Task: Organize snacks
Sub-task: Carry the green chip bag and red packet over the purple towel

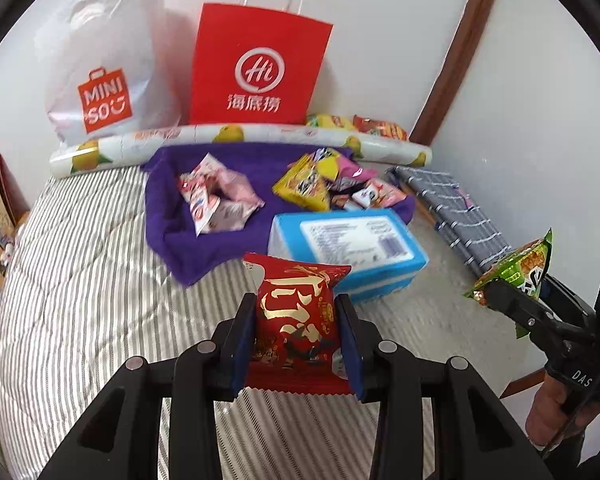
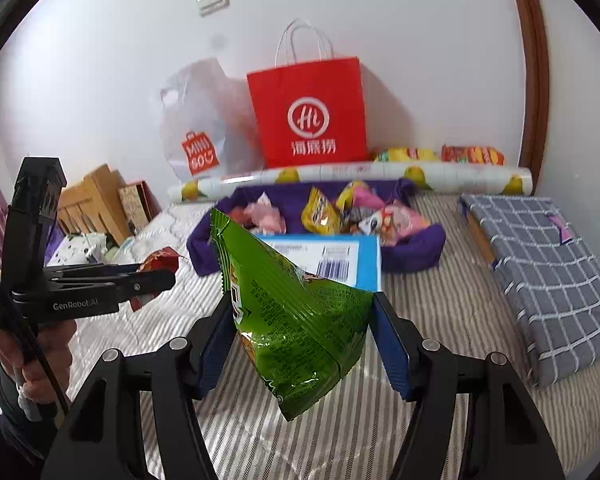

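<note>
Green packet [image 2: 292,320] pinched by our right gripper [image 2: 304,344], red packet [image 1: 296,320] by our left gripper [image 1: 296,344]; slick foil may slip onto the bed [image 1: 80,300].

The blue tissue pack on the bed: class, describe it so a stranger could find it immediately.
Start at the red paper bag against the wall, then come forward over the purple cloth strewn with snacks. At that cloth's near edge lies the blue tissue pack, the only boxy block there, with a white barcode label on top.

red paper bag [image 1: 260,68], white plastic bag [image 1: 108,60], blue tissue pack [image 1: 348,248], folded checked cloth [image 2: 540,272]
</note>
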The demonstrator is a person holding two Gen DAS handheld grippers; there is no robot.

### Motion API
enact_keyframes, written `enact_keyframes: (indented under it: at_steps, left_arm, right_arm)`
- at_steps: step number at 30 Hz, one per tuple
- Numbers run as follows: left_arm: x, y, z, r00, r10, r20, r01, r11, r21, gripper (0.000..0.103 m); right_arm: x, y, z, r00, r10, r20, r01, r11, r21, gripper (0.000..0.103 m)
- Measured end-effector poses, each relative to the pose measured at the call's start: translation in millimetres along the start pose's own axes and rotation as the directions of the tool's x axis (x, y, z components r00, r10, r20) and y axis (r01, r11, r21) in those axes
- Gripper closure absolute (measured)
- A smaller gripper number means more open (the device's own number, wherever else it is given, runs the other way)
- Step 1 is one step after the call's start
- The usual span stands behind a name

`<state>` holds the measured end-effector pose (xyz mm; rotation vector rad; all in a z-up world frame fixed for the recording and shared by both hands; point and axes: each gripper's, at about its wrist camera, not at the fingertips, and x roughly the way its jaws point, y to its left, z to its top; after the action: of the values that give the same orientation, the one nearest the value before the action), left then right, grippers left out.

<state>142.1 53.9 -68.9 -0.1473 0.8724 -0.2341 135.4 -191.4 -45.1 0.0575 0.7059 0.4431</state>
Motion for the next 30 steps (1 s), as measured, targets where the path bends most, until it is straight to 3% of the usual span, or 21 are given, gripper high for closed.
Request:
enact_keyframes:
  at_steps: [17,30]
  left_arm:
    - [-1.5,-25.3,67.3,0.999,-0.028,0.024,0.027,0.998,0.056,0.066]
    - [13.3,-25.8,98.7,1.0,-0.007,0.024,0.006,0.998,0.068,0.066]
  right_arm:
    - [-1.0,-8.4,47.3,0.999,-0.012,0.038,0.012,1.0,0.022,0.038]
    - [19.6,-14.2,82.5,0.998,-0.055,0.042,0.054,0.998,0.03,0.038]
